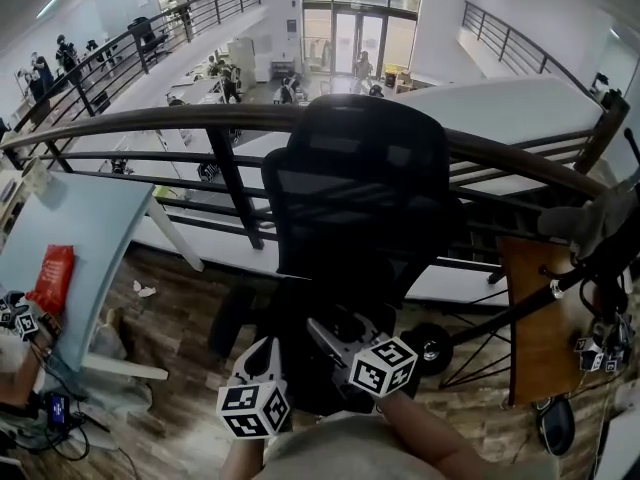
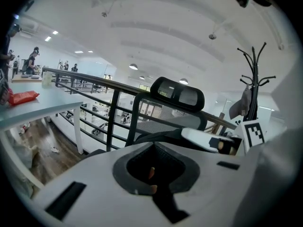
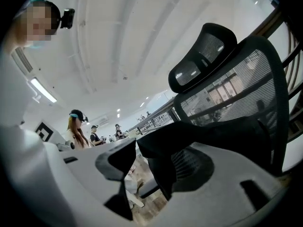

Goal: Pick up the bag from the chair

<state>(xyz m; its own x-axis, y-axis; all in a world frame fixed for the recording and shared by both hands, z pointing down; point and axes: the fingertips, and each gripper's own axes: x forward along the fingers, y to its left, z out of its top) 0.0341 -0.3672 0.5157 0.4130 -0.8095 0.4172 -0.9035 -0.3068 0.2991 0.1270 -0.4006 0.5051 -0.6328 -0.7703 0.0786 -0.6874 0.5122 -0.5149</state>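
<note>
A black mesh office chair (image 1: 360, 168) stands against the railing, its headrest (image 2: 177, 93) high in both gripper views. A dark bag (image 3: 158, 148) lies on the seat, hard to tell apart from the black chair in the head view. Low over the seat, my right gripper (image 3: 137, 145) has a fold of the bag's black fabric pinched at its tips. The jaws stay slightly apart lower down. My left gripper (image 2: 154, 148) is beside it, jaws together, with nothing visibly held. Just beyond its tips is the bag (image 2: 156, 136). The head view shows the left gripper (image 1: 262, 353) and right gripper (image 1: 328, 333).
A dark railing (image 1: 150, 118) runs behind the chair with an open drop beyond. A white table (image 1: 70, 228) with a red packet (image 1: 52, 273) stands at the left. A wooden board (image 1: 540, 318) and cables are at the right, and a coat rack (image 2: 253, 79) stands nearby. People (image 3: 78, 126) are further off.
</note>
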